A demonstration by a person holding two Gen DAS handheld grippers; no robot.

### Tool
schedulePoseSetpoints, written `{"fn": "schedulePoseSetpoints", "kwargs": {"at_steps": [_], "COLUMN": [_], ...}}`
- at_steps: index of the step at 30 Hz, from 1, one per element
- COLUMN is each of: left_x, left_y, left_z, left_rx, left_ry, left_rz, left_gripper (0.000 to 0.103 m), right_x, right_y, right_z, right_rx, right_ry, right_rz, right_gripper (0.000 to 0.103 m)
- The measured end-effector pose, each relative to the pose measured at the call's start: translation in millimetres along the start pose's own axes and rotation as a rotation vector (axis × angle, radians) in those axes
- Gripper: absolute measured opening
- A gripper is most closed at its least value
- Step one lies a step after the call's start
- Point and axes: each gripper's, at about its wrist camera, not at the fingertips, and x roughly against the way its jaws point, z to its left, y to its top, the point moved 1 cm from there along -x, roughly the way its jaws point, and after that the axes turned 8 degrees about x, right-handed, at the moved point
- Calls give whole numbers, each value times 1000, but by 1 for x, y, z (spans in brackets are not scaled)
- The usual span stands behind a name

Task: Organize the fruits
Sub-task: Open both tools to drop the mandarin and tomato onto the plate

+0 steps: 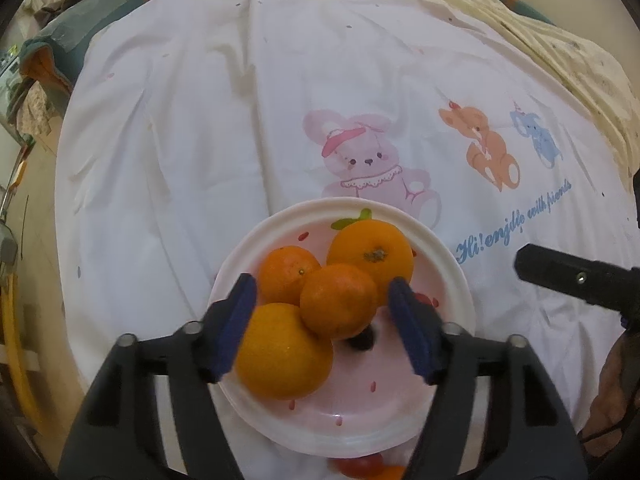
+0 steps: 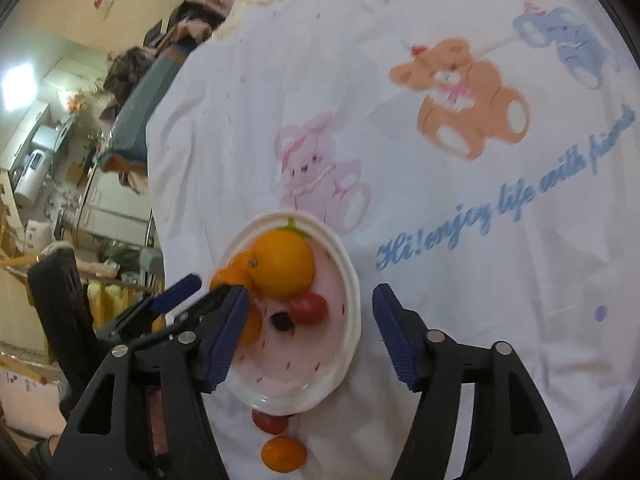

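A pink plate with a white rim (image 1: pixel 460 300) sits on a white cartoon-print cloth and holds several oranges. My left gripper (image 1: pixel 323 280) is open above it. A small orange (image 1: pixel 338 300) lies between its blue pads without touching them. A dark berry (image 1: pixel 362 340) lies on the plate beside it. My right gripper (image 2: pixel 310 288) is open over the near right part of the plate (image 2: pixel 352 300). Nothing is between its pads. Under it lie a cherry tomato (image 2: pixel 308 308) and the dark berry (image 2: pixel 282 322), beside a large orange (image 2: pixel 282 264).
Off the plate's near edge, a second cherry tomato (image 2: pixel 270 420) and a small orange (image 2: pixel 283 454) lie on the cloth (image 2: pixel 440 240). The left gripper's fingers (image 2: pixel 176 296) show at the plate's left. Cluttered furniture stands beyond the cloth's left edge.
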Motion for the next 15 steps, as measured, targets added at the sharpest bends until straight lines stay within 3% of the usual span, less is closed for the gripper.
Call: {"fn": "schedulePoseSetpoints", "kwargs": {"at_steps": [5, 9, 15], "left_x": [4, 11, 24], "left_y": [0, -3, -7], "left_z": [0, 0, 4], "left_rx": [14, 10, 22], "left_ry": [-31, -35, -28], "left_rz": [-11, -33, -77], "left_gripper": [82, 82, 82], "right_x": [4, 4, 14], "right_y": [0, 2, 0], "right_z": [-6, -2, 5], "right_rx": [-24, -3, 38], "right_ry": [-7, -55, -89], "right_rz": [-6, -5, -23], "right_gripper": [72, 88, 91]}}
